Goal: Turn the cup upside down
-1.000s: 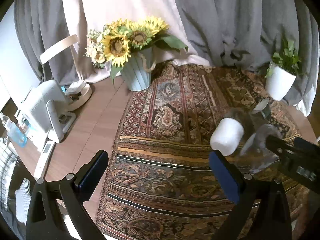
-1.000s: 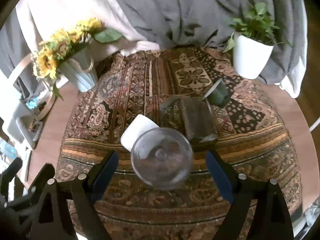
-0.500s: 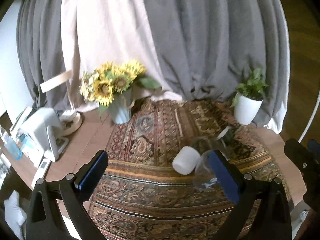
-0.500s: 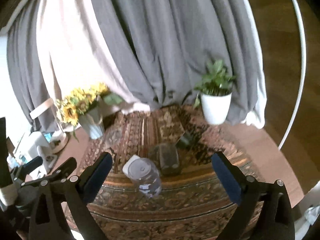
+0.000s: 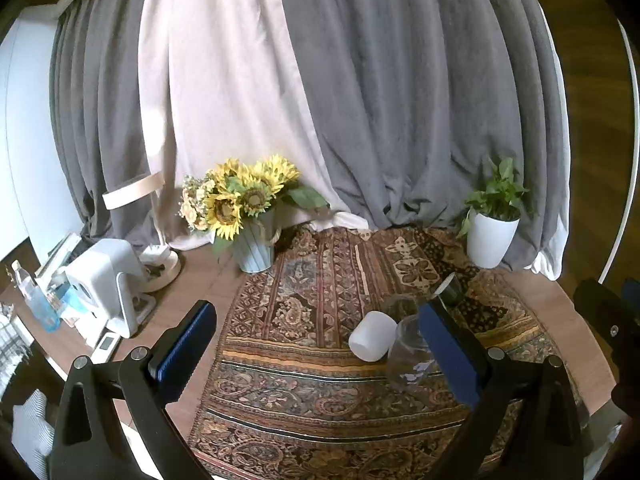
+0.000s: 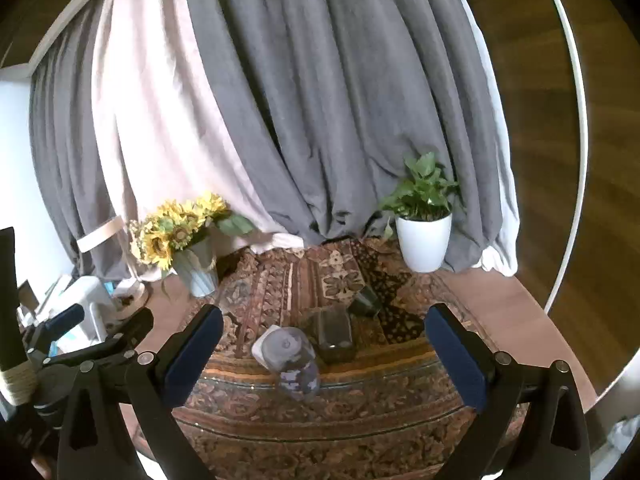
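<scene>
A clear glass cup [image 6: 294,364] stands upside down, base up, on the patterned rug [image 6: 320,412]; it also shows in the left wrist view [image 5: 408,354]. A white cup [image 5: 372,341] lies on its side beside it, partly hidden behind it in the right wrist view [image 6: 263,346]. A dark smoky glass [image 6: 335,334] and a small dark cup [image 6: 364,300] lie behind. My right gripper [image 6: 324,360] is open and empty, held back above the table. My left gripper [image 5: 316,354] is open and empty, also well back.
A sunflower vase [image 5: 254,248] stands at the back left and a white plant pot [image 5: 490,240] at the back right. A white appliance [image 5: 102,280], lamp base and bottle crowd the table's left edge. Grey and pale curtains hang behind.
Both grippers have pulled back and up, away from the cups. The clear glass cup now stands free, base up, on the rug.
</scene>
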Demonstrator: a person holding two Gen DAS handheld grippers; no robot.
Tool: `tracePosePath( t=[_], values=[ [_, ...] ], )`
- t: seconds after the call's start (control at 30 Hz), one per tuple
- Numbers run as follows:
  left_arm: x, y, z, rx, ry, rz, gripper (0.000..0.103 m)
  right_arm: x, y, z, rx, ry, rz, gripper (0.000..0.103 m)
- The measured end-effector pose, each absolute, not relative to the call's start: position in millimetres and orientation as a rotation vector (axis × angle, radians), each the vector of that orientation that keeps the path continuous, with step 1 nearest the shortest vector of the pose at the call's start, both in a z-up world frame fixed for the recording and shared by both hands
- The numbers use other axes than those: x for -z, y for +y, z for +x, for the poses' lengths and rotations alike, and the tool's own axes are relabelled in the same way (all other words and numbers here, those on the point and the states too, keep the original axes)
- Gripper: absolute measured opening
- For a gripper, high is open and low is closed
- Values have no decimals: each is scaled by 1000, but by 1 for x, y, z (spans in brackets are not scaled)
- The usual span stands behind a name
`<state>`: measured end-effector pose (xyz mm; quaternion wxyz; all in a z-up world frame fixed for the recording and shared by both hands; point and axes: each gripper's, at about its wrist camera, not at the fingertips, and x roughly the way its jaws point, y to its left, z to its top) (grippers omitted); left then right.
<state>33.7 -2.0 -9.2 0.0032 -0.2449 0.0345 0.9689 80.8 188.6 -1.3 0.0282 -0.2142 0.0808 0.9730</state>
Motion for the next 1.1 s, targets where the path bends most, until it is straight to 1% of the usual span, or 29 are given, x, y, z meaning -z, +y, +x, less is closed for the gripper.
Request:
tracePosePath(
  t=[1.1],
  values=[
    [7,-4,32,-3041,135,-753,103,1,182,78,-3016,225,-649,102]
  ],
)
